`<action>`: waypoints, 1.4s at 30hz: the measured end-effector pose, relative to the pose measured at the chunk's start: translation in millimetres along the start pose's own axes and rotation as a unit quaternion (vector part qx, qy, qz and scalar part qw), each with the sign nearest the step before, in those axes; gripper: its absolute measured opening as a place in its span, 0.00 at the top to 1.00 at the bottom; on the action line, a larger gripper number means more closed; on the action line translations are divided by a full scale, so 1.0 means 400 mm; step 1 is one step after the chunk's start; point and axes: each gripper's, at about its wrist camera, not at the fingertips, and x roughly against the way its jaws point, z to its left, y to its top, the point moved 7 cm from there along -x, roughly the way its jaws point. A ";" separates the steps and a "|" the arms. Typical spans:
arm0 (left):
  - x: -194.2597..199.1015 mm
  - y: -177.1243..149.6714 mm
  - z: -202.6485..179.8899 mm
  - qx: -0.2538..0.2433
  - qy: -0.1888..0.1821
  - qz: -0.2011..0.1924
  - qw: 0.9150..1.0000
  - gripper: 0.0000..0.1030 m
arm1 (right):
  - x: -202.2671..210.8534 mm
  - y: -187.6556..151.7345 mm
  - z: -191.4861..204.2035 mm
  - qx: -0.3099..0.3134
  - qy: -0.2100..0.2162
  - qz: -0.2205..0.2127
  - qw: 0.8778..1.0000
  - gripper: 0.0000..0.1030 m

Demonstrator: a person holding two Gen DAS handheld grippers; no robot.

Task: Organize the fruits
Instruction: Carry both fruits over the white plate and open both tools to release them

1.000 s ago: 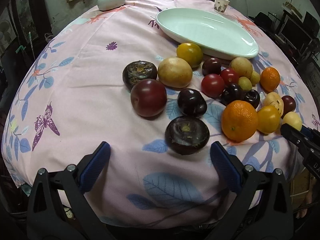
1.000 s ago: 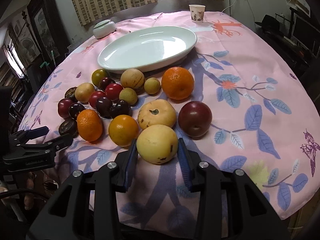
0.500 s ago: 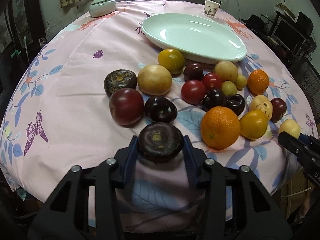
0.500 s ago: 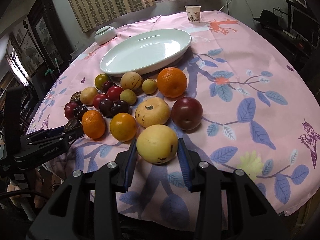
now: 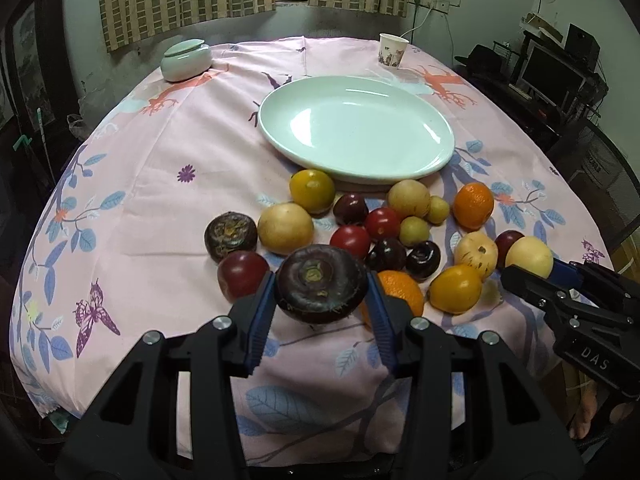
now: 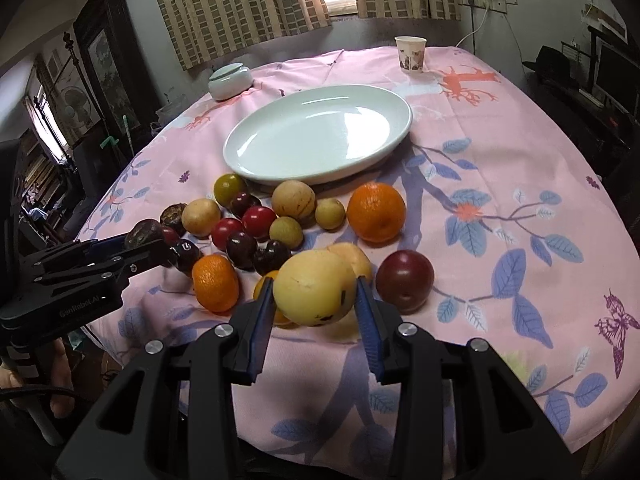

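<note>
From my left camera, the dark fruit [image 5: 322,288] in my left gripper [image 5: 320,300] covers most of an orange [image 5: 402,290] at its three o'clock. From my right camera, the pale fruit [image 6: 314,286] in my right gripper [image 6: 316,304] hides much of a yellow fruit [image 6: 264,286] at nine o'clock, perhaps citrus. The paper cup [image 6: 411,53]'s print is too small to read.
</note>
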 end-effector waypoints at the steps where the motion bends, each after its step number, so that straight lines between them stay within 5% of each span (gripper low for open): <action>1: -0.002 0.008 -0.004 -0.005 -0.001 0.000 1.000 0.56 | -0.004 0.007 0.002 0.001 0.002 0.000 1.000 0.61; 8: -0.033 0.074 -0.014 -0.022 -0.013 0.007 1.000 0.56 | -0.047 0.048 0.015 -0.001 0.022 0.013 1.000 0.61; 16: -0.123 0.335 0.019 -0.031 -0.006 0.009 0.999 0.56 | -0.081 0.279 0.004 0.044 0.014 -0.016 0.999 0.61; 24: -0.310 0.537 0.018 -0.005 -0.002 0.042 0.999 0.55 | -0.262 0.473 -0.049 0.061 0.001 0.020 0.998 0.61; 29: -0.446 0.565 0.027 0.029 -0.008 0.084 0.996 0.55 | -0.412 0.513 -0.093 0.047 0.005 0.079 0.996 0.61; 38: -0.540 0.551 0.011 0.027 -0.016 0.107 0.994 0.54 | -0.511 0.503 -0.115 0.043 0.000 0.109 0.993 0.61; 42: -0.521 0.565 0.019 0.035 -0.014 0.083 0.996 0.36 | -0.507 0.506 -0.120 0.045 -0.009 0.102 0.994 0.36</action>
